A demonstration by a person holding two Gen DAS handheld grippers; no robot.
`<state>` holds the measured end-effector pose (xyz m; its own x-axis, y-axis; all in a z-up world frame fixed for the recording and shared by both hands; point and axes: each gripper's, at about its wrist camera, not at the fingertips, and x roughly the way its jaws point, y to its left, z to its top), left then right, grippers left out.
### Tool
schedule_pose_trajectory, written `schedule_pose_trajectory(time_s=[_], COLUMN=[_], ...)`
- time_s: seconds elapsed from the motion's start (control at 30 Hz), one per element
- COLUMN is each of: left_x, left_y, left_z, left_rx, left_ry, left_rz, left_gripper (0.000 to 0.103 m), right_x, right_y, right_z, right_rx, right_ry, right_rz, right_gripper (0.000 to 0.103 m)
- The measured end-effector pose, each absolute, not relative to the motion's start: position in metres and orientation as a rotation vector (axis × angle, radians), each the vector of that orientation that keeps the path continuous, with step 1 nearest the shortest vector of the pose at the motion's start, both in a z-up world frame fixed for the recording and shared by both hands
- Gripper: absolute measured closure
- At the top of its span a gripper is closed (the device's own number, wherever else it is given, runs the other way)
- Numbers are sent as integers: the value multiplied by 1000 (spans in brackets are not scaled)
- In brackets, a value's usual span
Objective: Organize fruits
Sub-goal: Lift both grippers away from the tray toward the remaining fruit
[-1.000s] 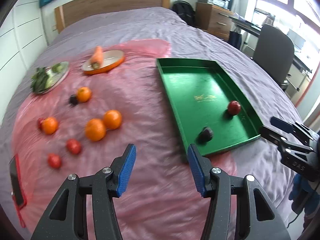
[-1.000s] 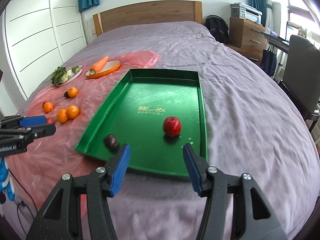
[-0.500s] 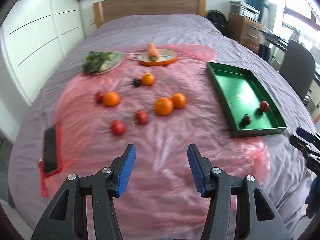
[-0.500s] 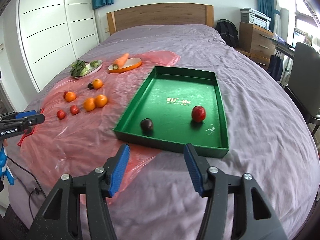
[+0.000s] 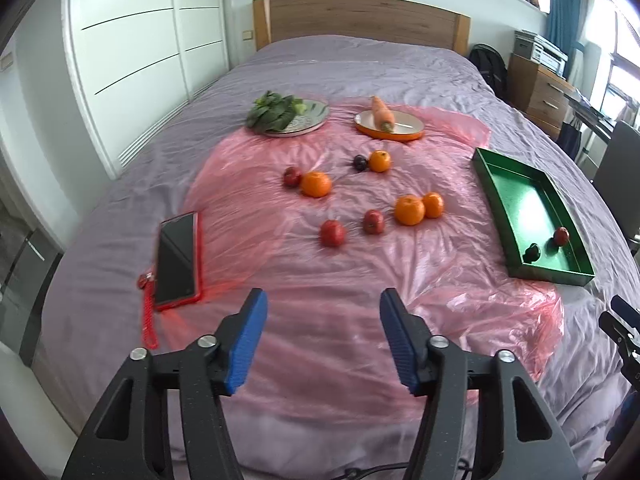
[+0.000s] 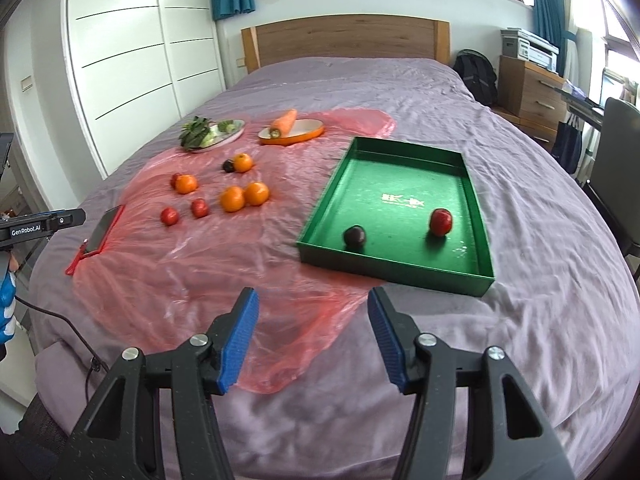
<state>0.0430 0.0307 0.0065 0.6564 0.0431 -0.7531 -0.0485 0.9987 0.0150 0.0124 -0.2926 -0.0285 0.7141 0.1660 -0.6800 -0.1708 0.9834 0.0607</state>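
Loosely scattered fruit: four round, matte-skinned oranges [image 5: 409,210] and three small glossy red fruits [image 5: 332,233] are lying on the pink plastic sheet, with one dark plum [image 5: 360,162] touching the far orange.
Fruit already sorted: a shiny red apple [image 6: 440,221] and a second dark plum [image 6: 355,235] are sitting apart from each other near the front wall of the tray.
Tray: a shallow rectangular green tray [image 6: 476,204] with low upright walls is resting partly on the sheet, to the right of the loose fruit.
Sheet: a thin, crinkled, translucent pink plastic sheet [image 5: 312,312] is covering the wrinkled lilac bedspread [image 6: 540,320].
Plates: an oval orange-rimmed dish [image 5: 390,127] is carrying a tapered carrot [image 5: 383,113]; a round pale plate [image 5: 310,120] beside it is holding leafy greens [image 5: 272,114].
Phone: a flat dark phone in a red case [image 5: 178,258] is lying at the sheet's left edge.
Left gripper [image 5: 323,332]: its ribbed blue pads are spreading apart over the sheet, with nothing between them.
Right gripper [image 6: 313,330]: its jaws are standing apart and empty, hovering short of the tray.
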Motion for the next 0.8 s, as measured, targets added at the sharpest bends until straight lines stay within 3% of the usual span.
schedule_pose_trajectory(time_s=[0.53, 0.8], left_x=[-1, 12], left_y=[104, 117], left_z=[22, 12], left_rx=[-94, -128], left_ry=[824, 862], left_rz=[172, 189], left_gripper=[48, 48], right_x=[-12, -6], right_y=[-233, -200], right_z=[-7, -8], right_rx=[-74, -129], right_ry=[719, 748], right_rz=[325, 410], right_gripper=[1, 1])
